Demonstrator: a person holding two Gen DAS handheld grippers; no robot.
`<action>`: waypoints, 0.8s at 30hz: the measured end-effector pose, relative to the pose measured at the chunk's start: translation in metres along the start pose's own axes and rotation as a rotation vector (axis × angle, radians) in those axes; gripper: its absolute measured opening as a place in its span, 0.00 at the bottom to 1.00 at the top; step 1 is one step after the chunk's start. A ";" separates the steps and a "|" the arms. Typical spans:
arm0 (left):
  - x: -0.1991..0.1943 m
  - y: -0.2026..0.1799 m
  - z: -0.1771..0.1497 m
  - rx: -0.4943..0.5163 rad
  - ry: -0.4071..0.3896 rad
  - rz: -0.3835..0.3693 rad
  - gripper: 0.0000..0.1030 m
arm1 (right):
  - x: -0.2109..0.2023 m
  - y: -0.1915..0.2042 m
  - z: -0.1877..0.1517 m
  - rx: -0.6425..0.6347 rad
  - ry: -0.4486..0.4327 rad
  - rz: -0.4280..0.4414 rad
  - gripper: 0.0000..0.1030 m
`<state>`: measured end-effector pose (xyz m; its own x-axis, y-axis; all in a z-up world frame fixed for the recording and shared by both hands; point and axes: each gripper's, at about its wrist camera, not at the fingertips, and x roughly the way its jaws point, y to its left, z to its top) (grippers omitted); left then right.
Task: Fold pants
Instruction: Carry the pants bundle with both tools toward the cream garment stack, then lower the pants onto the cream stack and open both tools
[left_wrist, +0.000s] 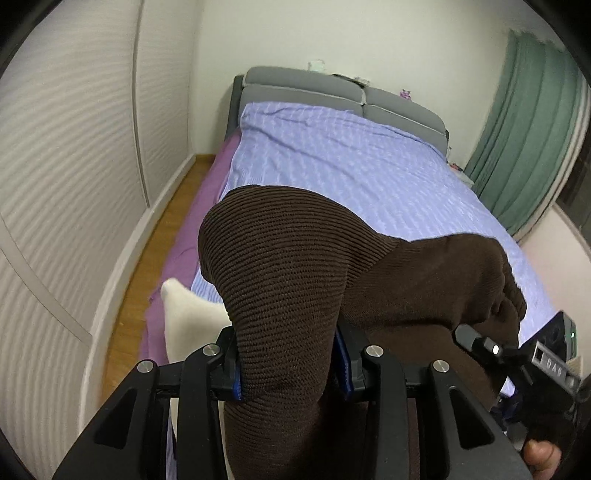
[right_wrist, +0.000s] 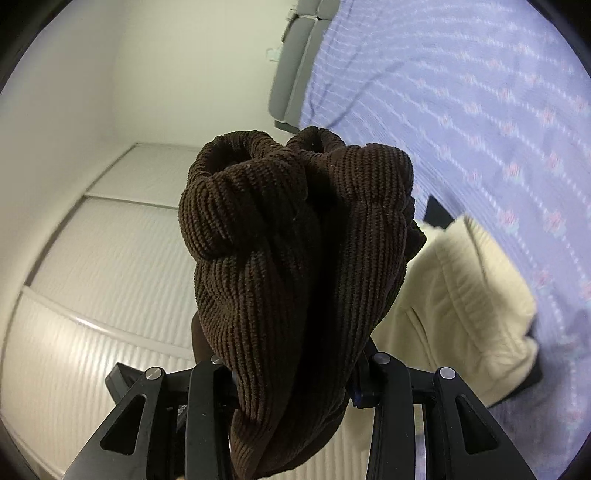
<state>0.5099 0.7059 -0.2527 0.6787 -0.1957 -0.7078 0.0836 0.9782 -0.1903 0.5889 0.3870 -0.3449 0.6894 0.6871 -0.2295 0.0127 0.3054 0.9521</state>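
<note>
Left of scene, I see white ribbed wardrobe (left_wrist: 66, 192) and wood floor (left_wrist: 162, 236). My left gripper (left_wrist: 288, 373) pinches brown corduroy pants (left_wrist: 295, 266), blue pads (left_wrist: 341, 360) pressed into fabric; pants bunch up over lavender bedspread (left_wrist: 351, 158). Cream garment (left_wrist: 184, 314) lies beside them. My right gripper (right_wrist: 291, 373) clamps another wad of pants (right_wrist: 280, 236), held above bed edge.

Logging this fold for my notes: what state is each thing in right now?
Pants: brown corduroy, bunched, lifted over the bed, held at two spots.
Left claw: shut on pants.
Right claw: shut on pants.
Bed: spread with a lilac sheet.
Cream garment: lying on the bed.
Curtain: drawn.
</note>
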 end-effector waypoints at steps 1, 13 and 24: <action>0.008 0.006 -0.003 -0.005 0.010 -0.008 0.36 | 0.011 -0.003 -0.003 -0.010 0.003 -0.017 0.37; 0.089 0.049 -0.058 0.017 0.106 0.017 0.52 | 0.046 -0.063 -0.038 -0.048 0.028 -0.229 0.42; 0.055 0.040 -0.063 -0.003 0.063 0.084 0.59 | 0.044 -0.060 -0.025 -0.116 0.100 -0.341 0.63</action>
<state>0.5049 0.7300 -0.3425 0.6356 -0.1174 -0.7630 0.0263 0.9911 -0.1305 0.6008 0.4152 -0.4177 0.5853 0.5924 -0.5536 0.1432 0.5966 0.7897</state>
